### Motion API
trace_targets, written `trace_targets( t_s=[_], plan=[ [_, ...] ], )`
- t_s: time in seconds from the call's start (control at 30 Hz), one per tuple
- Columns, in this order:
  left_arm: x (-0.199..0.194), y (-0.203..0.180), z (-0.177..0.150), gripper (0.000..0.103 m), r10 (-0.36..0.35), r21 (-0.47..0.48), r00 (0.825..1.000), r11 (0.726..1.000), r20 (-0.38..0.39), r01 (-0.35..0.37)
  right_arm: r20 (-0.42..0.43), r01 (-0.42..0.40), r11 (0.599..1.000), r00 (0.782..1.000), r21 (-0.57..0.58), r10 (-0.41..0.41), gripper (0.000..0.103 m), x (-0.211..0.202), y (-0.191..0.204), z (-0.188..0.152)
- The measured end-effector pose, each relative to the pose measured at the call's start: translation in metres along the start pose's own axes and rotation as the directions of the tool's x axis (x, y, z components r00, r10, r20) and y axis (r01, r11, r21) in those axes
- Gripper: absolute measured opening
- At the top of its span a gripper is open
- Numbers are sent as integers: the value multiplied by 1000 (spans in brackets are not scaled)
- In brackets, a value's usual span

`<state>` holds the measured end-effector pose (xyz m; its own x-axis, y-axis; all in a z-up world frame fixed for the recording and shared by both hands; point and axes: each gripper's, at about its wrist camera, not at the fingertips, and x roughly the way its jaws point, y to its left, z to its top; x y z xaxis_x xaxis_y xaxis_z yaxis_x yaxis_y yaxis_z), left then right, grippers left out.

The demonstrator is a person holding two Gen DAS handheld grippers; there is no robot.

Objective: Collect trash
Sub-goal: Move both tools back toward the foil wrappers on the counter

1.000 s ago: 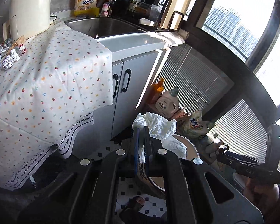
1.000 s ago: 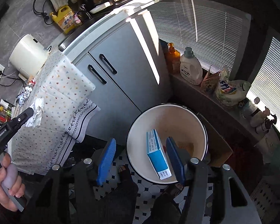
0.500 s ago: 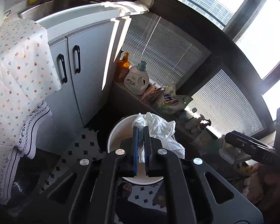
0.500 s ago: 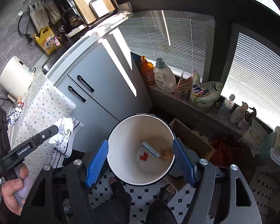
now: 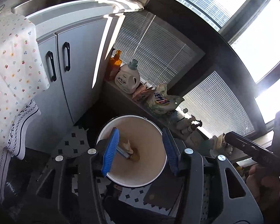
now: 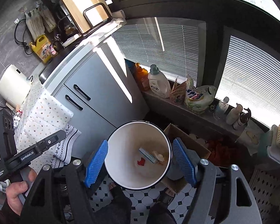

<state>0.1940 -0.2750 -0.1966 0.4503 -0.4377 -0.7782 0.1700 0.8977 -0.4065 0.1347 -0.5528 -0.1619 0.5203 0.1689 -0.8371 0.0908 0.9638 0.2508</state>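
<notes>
A white trash bin (image 5: 155, 177) (image 6: 121, 177) stands on the tiled floor below both grippers. At its bottom lie a crumpled white tissue (image 5: 127, 146) (image 6: 158, 155), a small blue box (image 6: 147, 155) and a red scrap (image 6: 141, 162). My left gripper (image 5: 141, 151) hangs over the bin, its jaws opening with nothing between the blue pads. My right gripper (image 6: 140, 163) also hovers over the bin, open and empty. The left gripper's body (image 6: 29, 153) shows at the left of the right wrist view, the right one's body (image 5: 255, 149) at the right of the left wrist view.
Grey cabinet doors (image 5: 65, 78) stand left of the bin, with a floral tablecloth (image 5: 11, 71) hanging beside them. Detergent bottles (image 6: 158, 83) and bags line a low window ledge behind. A cardboard box (image 6: 188, 147) sits right of the bin. More crumpled trash (image 6: 15, 120) lies on the table.
The left gripper carried the white tissue over the bin, then its jaws parted and the tissue dropped inside. The blue box fell from the right gripper's jaws to the bin's bottom; that gripper rose.
</notes>
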Motion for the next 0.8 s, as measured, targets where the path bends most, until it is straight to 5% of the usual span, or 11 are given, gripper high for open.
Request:
trace_targets(
  t_s=[0.37,0.5,0.67,0.8],
  plan=[
    [-81,68,3,72,181,-141,972,977,148,-160,20,-113,985,993,-127,117,91,14,80,21],
    [-117,97,0,97,256,-208,945,954,202,-214,19,-152,969,987,-195,159,95,19,123,27],
    [-160,138,-9,97,335,-287,914,920,228,-266,38,-149,952,986,-268,165,95,29,179,31],
    [-197,165,-16,97,418,-335,872,884,253,-327,19,-186,922,979,-339,205,95,43,228,32]
  ],
)
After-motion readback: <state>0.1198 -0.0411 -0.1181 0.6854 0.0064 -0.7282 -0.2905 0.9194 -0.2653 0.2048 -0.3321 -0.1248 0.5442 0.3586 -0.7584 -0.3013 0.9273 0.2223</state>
